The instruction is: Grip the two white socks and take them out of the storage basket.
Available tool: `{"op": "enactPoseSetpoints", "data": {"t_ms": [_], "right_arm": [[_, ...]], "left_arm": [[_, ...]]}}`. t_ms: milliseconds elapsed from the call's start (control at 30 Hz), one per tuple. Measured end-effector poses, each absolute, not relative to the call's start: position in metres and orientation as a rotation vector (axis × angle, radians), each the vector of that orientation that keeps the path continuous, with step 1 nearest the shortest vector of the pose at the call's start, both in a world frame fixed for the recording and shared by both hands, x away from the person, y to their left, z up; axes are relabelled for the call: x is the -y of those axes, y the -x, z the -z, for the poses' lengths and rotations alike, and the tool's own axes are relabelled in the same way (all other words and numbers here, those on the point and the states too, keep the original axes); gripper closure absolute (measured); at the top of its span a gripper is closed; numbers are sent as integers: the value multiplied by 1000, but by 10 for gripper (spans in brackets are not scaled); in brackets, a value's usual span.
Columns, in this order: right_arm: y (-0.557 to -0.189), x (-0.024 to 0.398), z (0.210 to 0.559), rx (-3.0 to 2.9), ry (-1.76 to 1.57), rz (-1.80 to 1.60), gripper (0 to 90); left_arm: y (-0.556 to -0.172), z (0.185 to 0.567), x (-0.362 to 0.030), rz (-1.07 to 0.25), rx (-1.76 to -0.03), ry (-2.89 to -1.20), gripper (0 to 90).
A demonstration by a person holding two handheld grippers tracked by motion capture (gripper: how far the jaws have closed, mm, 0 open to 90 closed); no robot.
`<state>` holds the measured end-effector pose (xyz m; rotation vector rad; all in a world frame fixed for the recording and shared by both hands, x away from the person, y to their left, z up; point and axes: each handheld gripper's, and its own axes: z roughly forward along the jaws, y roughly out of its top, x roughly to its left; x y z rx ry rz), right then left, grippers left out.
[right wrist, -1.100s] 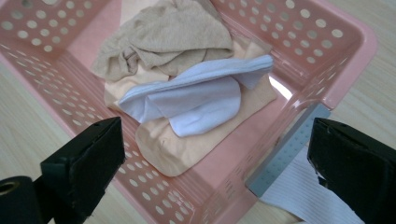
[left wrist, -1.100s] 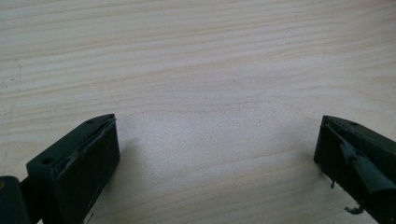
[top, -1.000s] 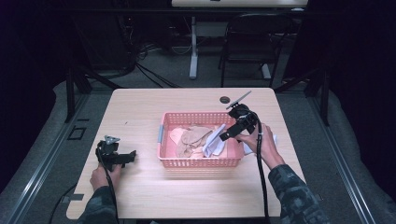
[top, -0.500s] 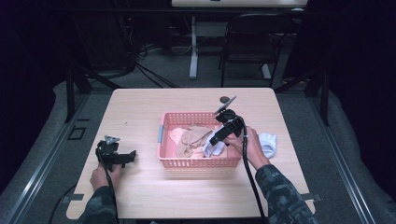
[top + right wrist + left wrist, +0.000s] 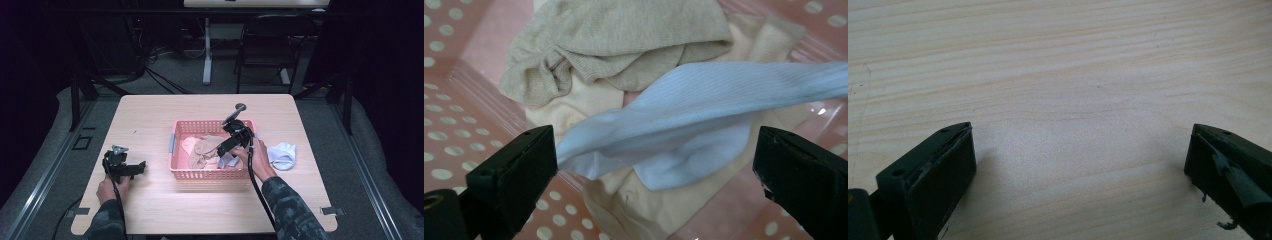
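Note:
A pink plastic basket (image 5: 210, 174) stands mid-table and holds several socks. In the right gripper view a light blue sock (image 5: 704, 100) lies across a grey-beige sock (image 5: 624, 40) and cream ones (image 5: 634, 205). My right gripper (image 5: 654, 145) hangs just over the blue sock, jaws wide open, nothing between them. From above, that gripper (image 5: 223, 148) is inside the basket's right half. My left gripper (image 5: 141, 166) rests low at the table's left, open over bare wood (image 5: 1080, 75). A white sock (image 5: 282, 155) lies on the table right of the basket.
A small dark round object (image 5: 240, 106) sits on the table just behind the basket. The wooden table (image 5: 150, 120) has bare room at left, front and back. A chair (image 5: 265, 45) and cables stand on the floor beyond the far edge.
My right gripper has moved left from the basket's right rim to over the socks inside. The white sock now lies uncovered on the table. The left gripper has stayed put.

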<state>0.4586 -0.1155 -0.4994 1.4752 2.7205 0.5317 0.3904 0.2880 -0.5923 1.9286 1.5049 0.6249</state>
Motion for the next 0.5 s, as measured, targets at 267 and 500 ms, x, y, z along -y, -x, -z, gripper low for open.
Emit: {"op": "enactPoseSetpoints", "data": {"t_ms": [267,500], "right_arm": [[-463,110,512,-2739,-1504,-465,140],[-464,108,520,-2746,-1533,-439,318]], "left_arm": [[-390,592,-288,-624,-1506,-1927,0],[-390,592,-288,-623,-1508,-1927,0]]}}
